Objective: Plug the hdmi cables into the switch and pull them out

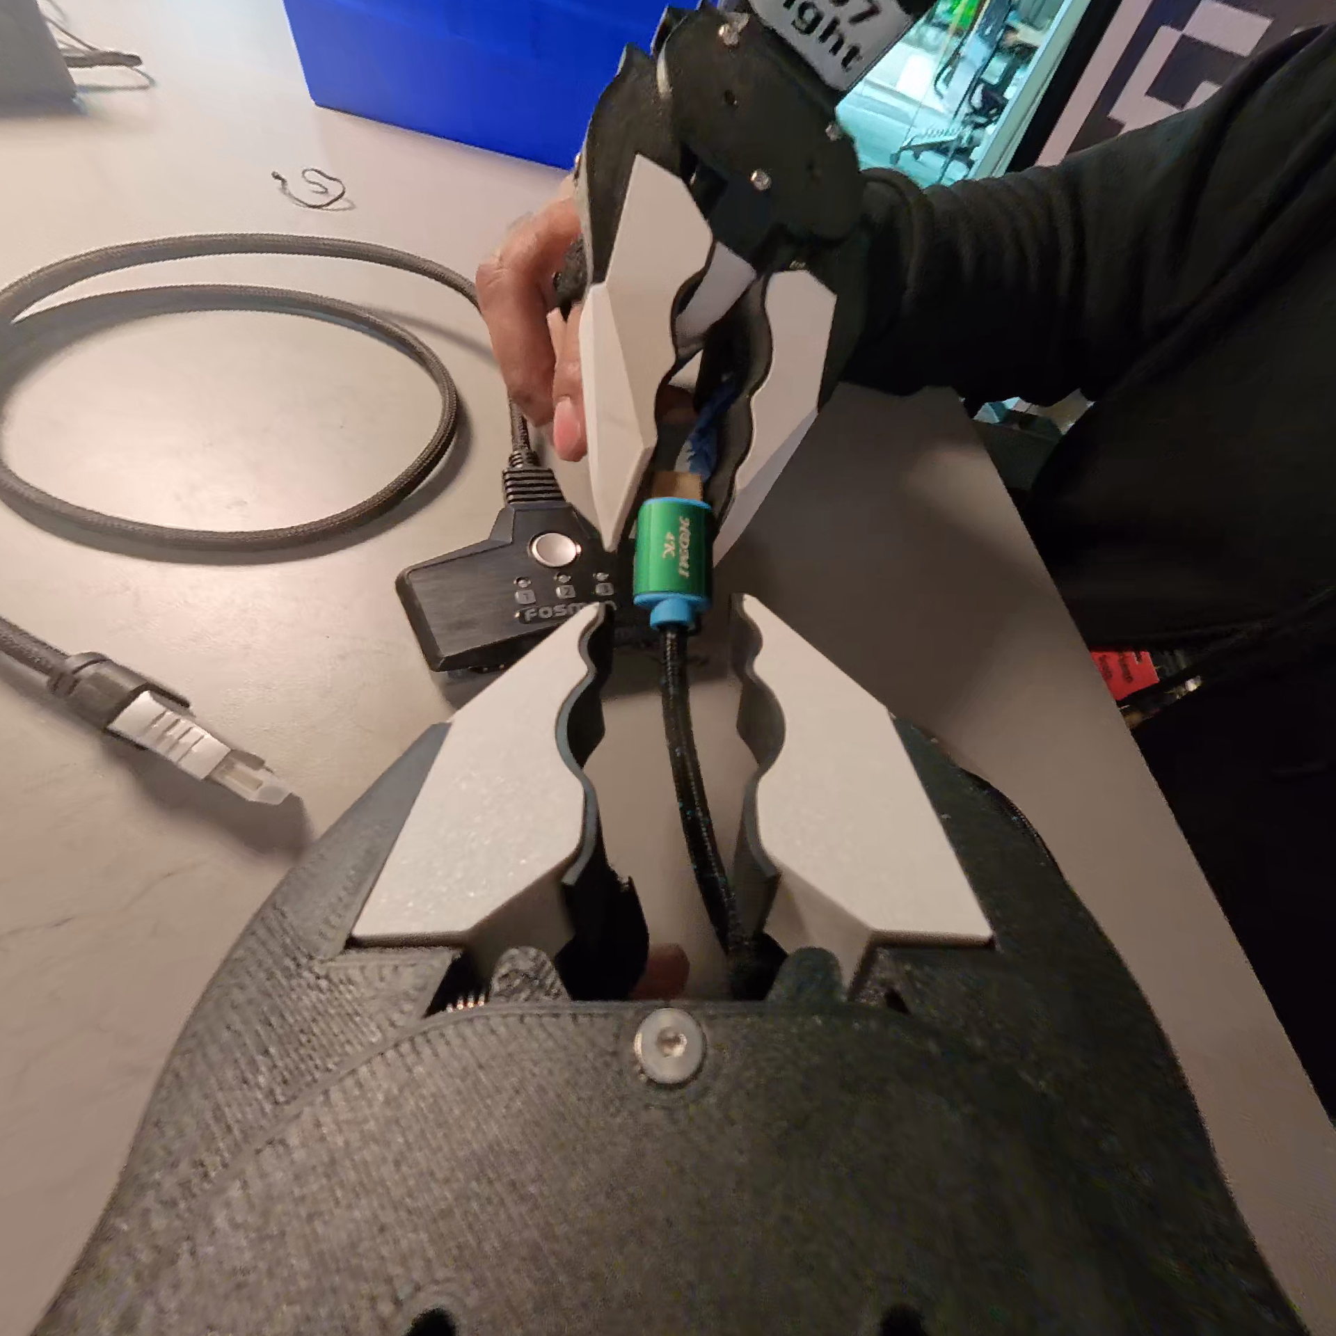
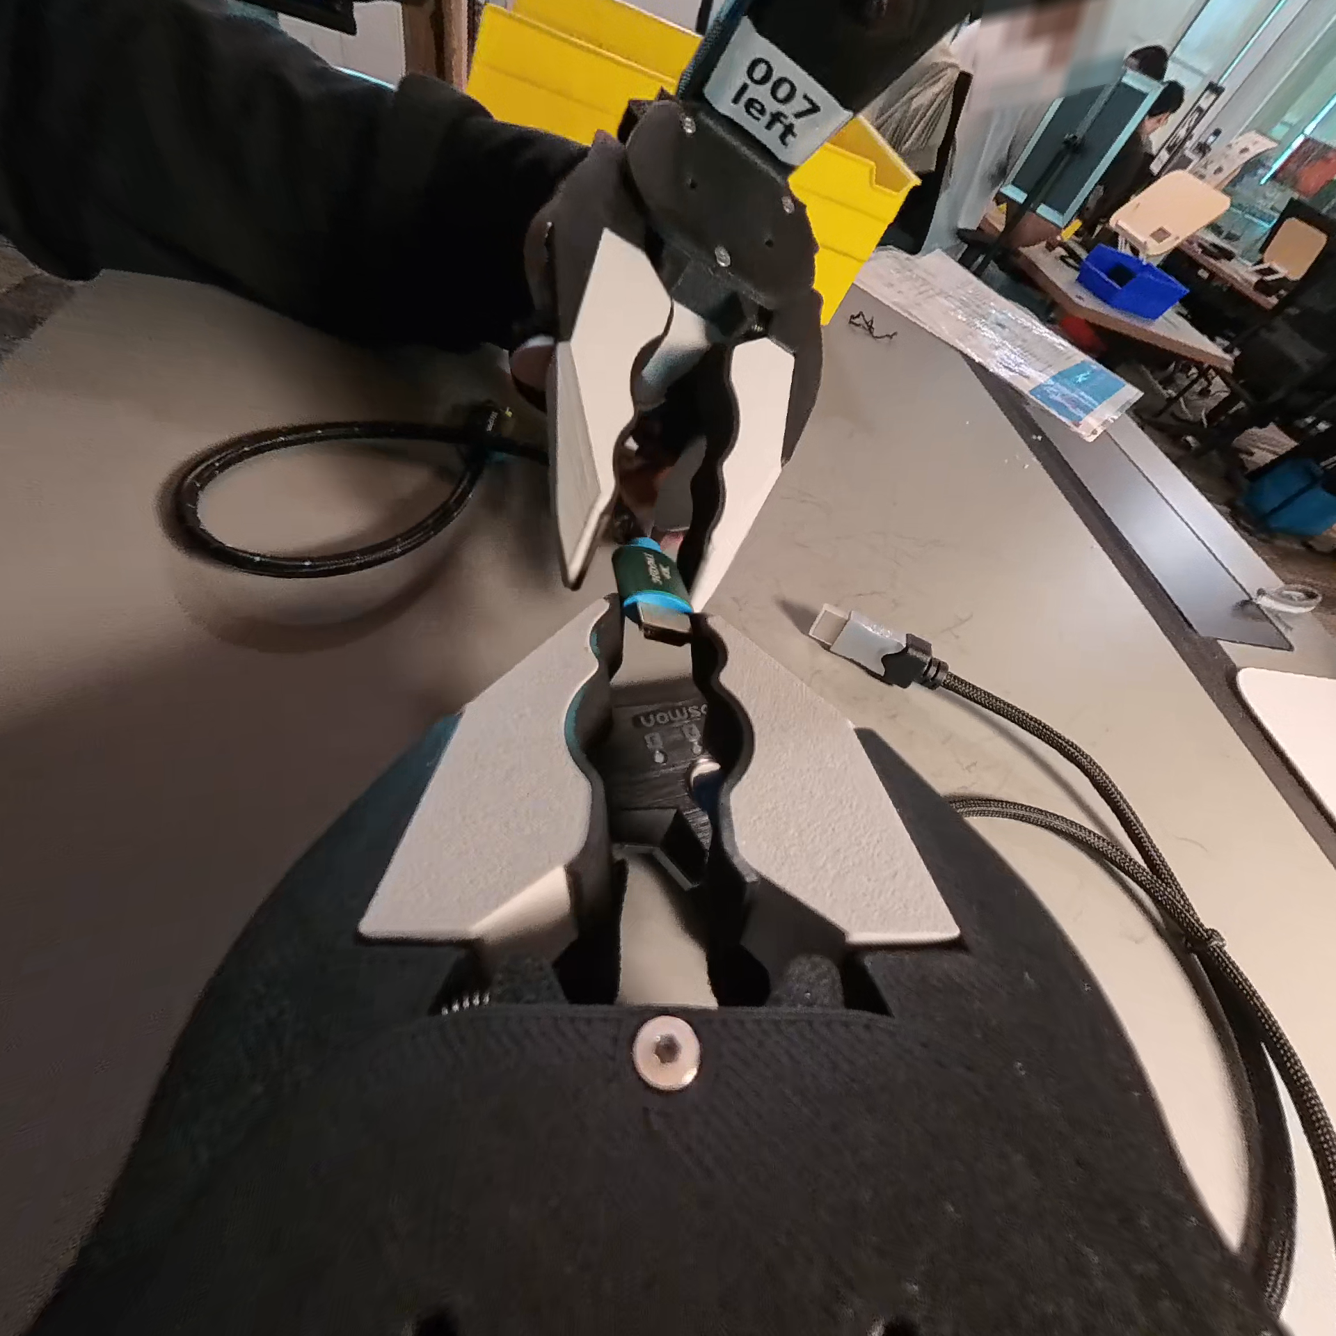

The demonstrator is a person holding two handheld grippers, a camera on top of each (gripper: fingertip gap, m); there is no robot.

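Now, L→R: silver-grey HDMI plug on braided black cable (image 1: 188, 744) loose on grey tabletop (image 1: 217, 448); black brushed-metal HDMI switch (image 1: 499, 585) flat on table; left gripper (image 1: 669, 614) fingers spread around cable of green-blue HDMI plug (image 1: 672, 560); right gripper (image 1: 665, 535) grip on plug: can't tell.

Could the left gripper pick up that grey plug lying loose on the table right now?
Probably not yet. The grey plug lies in the open beside the left gripper, but the cable of the green plug runs between its jaws, so they look occupied.
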